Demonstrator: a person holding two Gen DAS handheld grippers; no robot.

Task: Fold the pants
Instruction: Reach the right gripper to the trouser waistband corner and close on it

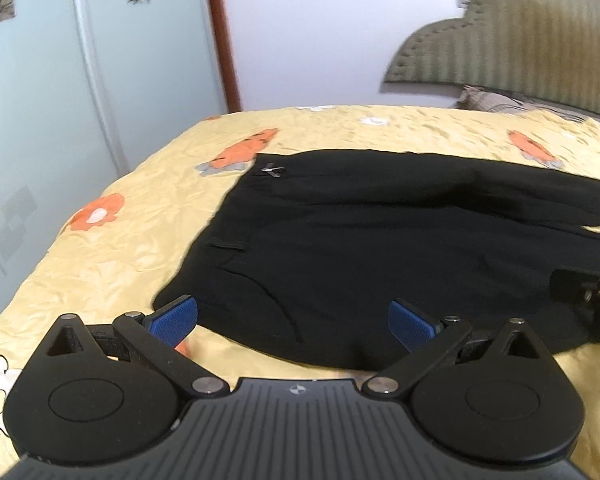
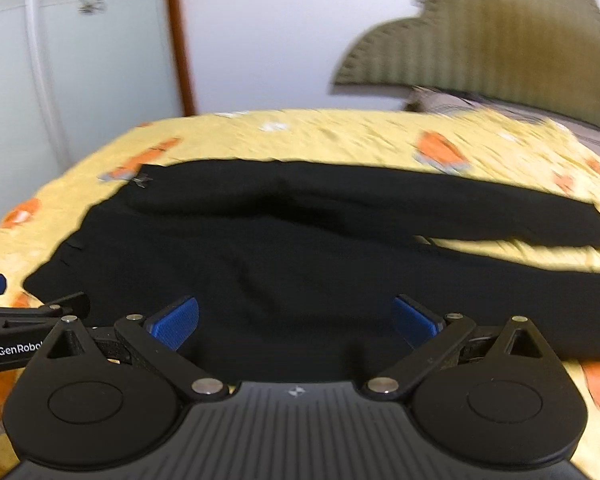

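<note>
Black pants [image 1: 360,240] lie spread on a yellow bedspread [image 1: 120,248] with orange flowers. The waistband with a small grey logo [image 1: 272,171] is at the left, and the two legs run off to the right. My left gripper [image 1: 294,322] hovers open over the near edge of the pants, by the waist, with its blue pads [image 1: 172,322] empty. In the right wrist view the pants [image 2: 300,248] show a gap between the legs at the right. My right gripper [image 2: 296,322] is open over the near leg, holding nothing. The left gripper [image 2: 28,316] shows at that view's left edge.
A padded olive headboard [image 1: 512,40] and a pillow [image 1: 496,100] stand at the back right. A frosted sliding door [image 1: 60,100] and a brown door frame [image 1: 222,40] rise beyond the bed's left side. The right gripper's body [image 1: 592,296] enters from the right edge.
</note>
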